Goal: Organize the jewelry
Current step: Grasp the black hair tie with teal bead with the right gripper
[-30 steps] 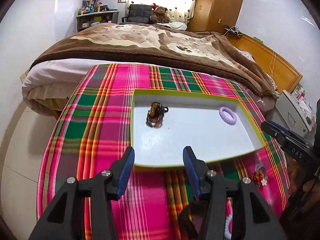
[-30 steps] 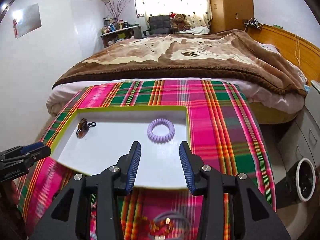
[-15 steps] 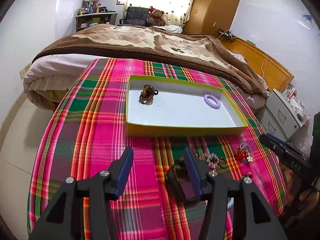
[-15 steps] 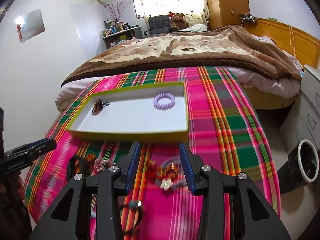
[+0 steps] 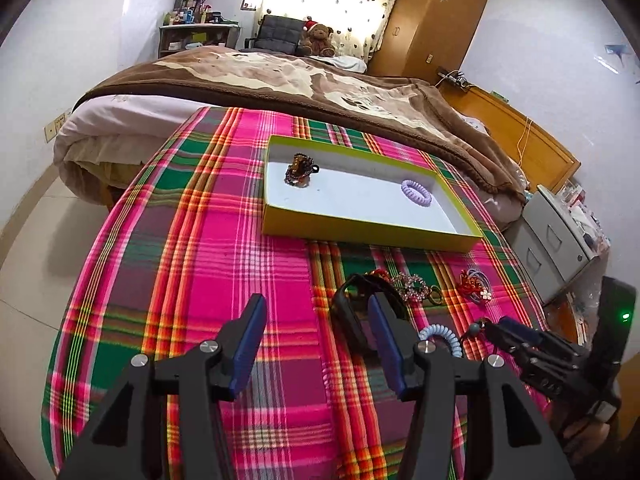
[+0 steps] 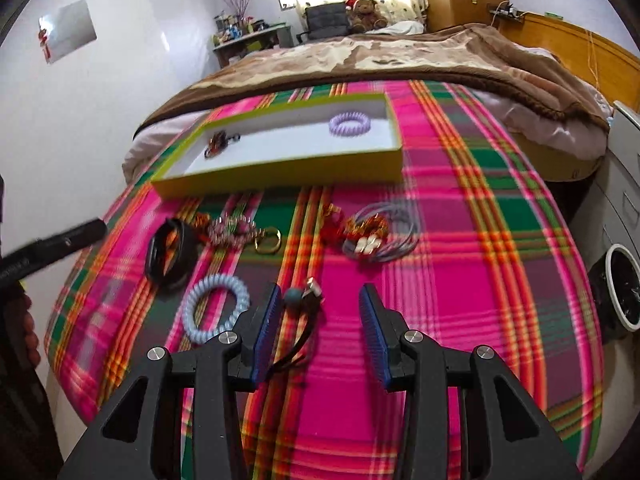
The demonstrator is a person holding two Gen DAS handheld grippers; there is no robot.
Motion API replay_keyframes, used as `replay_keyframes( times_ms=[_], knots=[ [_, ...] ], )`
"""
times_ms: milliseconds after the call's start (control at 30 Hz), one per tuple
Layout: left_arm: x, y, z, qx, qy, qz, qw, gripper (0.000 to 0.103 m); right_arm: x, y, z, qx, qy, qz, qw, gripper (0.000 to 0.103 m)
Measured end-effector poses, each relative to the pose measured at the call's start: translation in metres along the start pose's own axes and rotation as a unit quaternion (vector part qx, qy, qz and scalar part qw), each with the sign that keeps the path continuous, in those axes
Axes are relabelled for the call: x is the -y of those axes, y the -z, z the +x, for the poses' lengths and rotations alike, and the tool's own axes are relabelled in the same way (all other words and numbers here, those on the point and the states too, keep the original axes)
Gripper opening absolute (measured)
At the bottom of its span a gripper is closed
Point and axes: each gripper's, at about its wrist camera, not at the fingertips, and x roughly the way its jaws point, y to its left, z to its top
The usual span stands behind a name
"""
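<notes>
A yellow-green tray (image 5: 372, 236) (image 6: 280, 172) on the plaid cloth holds a purple coil tie (image 5: 417, 193) (image 6: 349, 124) and a dark beaded piece (image 5: 299, 169) (image 6: 217, 143). In front of the tray lie a black band (image 6: 170, 254) (image 5: 352, 316), a pink beaded bracelet (image 6: 234, 230), a gold ring (image 6: 267, 240), a red-and-grey tie bundle (image 6: 372, 232) and a pale blue coil tie (image 6: 214, 308) (image 5: 438, 336). My right gripper (image 6: 320, 310) is open over a dark cord with a teal bead (image 6: 298, 300). My left gripper (image 5: 316, 328) is open, its right finger beside the black band.
The plaid cloth (image 5: 200, 248) covers a round table at the foot of a bed with a brown blanket (image 5: 280, 80). Grey drawers (image 5: 560, 232) stand at the right. A round bin (image 6: 620, 292) sits on the floor by the table's right edge.
Both grippers have drawn back from over the tray toward the table's near side. The loose jewelry in front of the tray has come into view. Both stay open.
</notes>
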Motion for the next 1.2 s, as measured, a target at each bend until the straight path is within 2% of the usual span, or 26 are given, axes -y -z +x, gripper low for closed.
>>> replay_keyframes(
  times_ms=[133, 533, 567, 600, 867, 900, 933, 1200],
  knots=[
    [-0.005, 0.007, -0.001, -0.006, -0.006, -0.007, 0.9999, 0.055, -0.006, 0.002, 0.008, -0.010, 0.003, -0.009, 1.000, 0.041],
    [-0.005, 0.015, 0.002, -0.015, -0.004, -0.006, 0.9999, 0.055, -0.011, 0.001, 0.017, -0.003, -0.004, 0.002, 1.000, 0.041],
    [-0.004, 0.015, 0.003, -0.017, -0.003, -0.006, 0.9998, 0.055, -0.011, 0.001, 0.017, -0.001, -0.002, 0.001, 1.000, 0.036],
    [-0.004, 0.015, 0.003, -0.018, -0.003, -0.005, 0.9998, 0.055, -0.011, 0.002, 0.016, 0.000, 0.002, -0.001, 1.000, 0.025],
    [0.008, 0.015, 0.013, -0.030, 0.002, 0.001, 0.9995, 0.055, 0.000, 0.005, 0.010, 0.014, -0.001, 0.018, 1.000, 0.017],
    [0.009, 0.016, 0.014, -0.033, 0.003, 0.000, 0.9995, 0.055, 0.001, 0.005, 0.009, 0.017, -0.001, 0.020, 1.000, 0.009],
    [0.011, 0.015, 0.016, -0.034, 0.004, 0.002, 0.9994, 0.055, 0.003, 0.005, 0.007, 0.021, -0.001, 0.022, 1.000, 0.005],
    [0.027, 0.015, 0.033, -0.055, -0.001, 0.012, 0.9984, 0.055, 0.016, 0.004, -0.007, 0.043, -0.010, 0.037, 0.998, 0.005]
  ],
)
